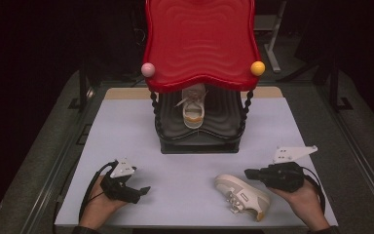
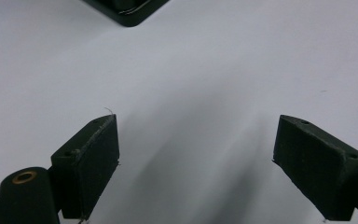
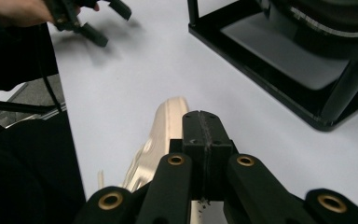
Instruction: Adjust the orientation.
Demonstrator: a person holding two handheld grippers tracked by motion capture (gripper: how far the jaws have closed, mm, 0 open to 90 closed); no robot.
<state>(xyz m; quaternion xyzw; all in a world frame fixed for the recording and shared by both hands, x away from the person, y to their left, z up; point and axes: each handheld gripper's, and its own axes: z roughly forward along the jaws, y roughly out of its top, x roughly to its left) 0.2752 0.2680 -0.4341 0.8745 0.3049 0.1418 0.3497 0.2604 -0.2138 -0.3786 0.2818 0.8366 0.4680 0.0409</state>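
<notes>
A white and tan shoe (image 1: 242, 195) lies on its side near the table's front edge; it also appears in the right gripper view as a pale shoe (image 3: 161, 140). My right gripper (image 1: 248, 172) hovers just above and behind that shoe. Its jaws (image 3: 204, 126) are shut with nothing between them. A second white shoe (image 1: 193, 109) stands on the black lower shelf (image 1: 224, 127) of the rack. At the front left, my left gripper (image 1: 142, 191) is held low over bare table. It stands open (image 2: 196, 126) and empty.
The rack has a red wavy top (image 1: 199, 39) with a pink ball (image 1: 148, 69) and a yellow ball (image 1: 257, 68) at its corners. Its black base (image 3: 307, 70) stands mid-table; one corner (image 2: 130, 11) lies ahead of the left gripper. Pale tabletop (image 1: 185, 170) stretches between the hands.
</notes>
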